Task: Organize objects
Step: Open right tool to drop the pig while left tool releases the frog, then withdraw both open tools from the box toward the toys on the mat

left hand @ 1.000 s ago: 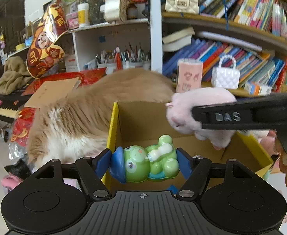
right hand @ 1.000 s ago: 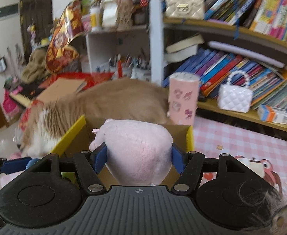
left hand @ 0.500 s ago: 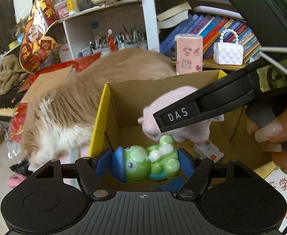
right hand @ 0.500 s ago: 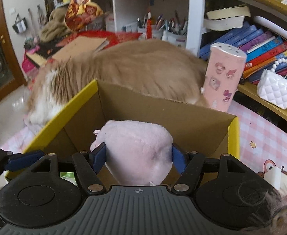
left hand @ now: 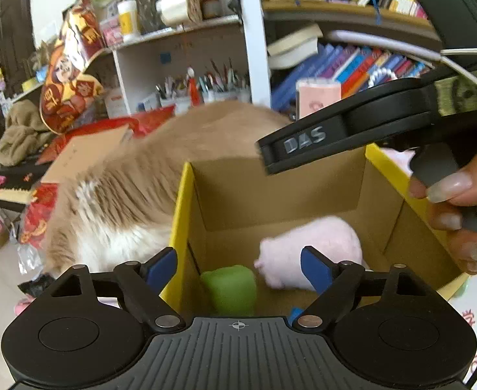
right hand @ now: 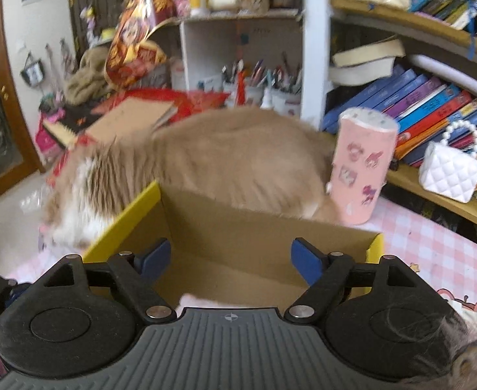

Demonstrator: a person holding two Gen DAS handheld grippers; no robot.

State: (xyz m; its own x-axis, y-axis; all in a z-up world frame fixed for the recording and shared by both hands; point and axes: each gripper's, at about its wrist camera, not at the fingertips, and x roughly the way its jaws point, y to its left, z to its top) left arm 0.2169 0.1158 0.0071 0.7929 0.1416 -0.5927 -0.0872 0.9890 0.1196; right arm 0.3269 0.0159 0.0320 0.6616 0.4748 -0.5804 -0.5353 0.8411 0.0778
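1. Both toys have left the grippers since half a second ago: the green toy (left hand: 230, 289) and the pink plush (left hand: 310, 250), gripped then, now lie on the floor of the cardboard box (left hand: 271, 191).
2. In the left wrist view the left gripper (left hand: 238, 266) stands wide open above the box's near edge, its blue pads holding nothing.
3. The green toy sits near the box's left wall, blurred; the pink plush lies just beside it to the right, and whether they touch cannot be told.
4. The right gripper (right hand: 228, 256) is likewise spread apart and empty, hovering over the box (right hand: 245, 237); a sliver of pink shows at the bottom edge of its view, just under its body.
5. From the left camera, the right gripper's black body (left hand: 352, 133) reaches over the box's far right corner, held by a hand (left hand: 456, 208) with long nails.
6. A tan and white cat (right hand: 206, 162) lies just behind the box, against its far wall.
7. A pink canister (right hand: 362, 169) with stickers stands upright beside the cat, and a white quilted purse (right hand: 449, 172) rests on the low shelf by the books.
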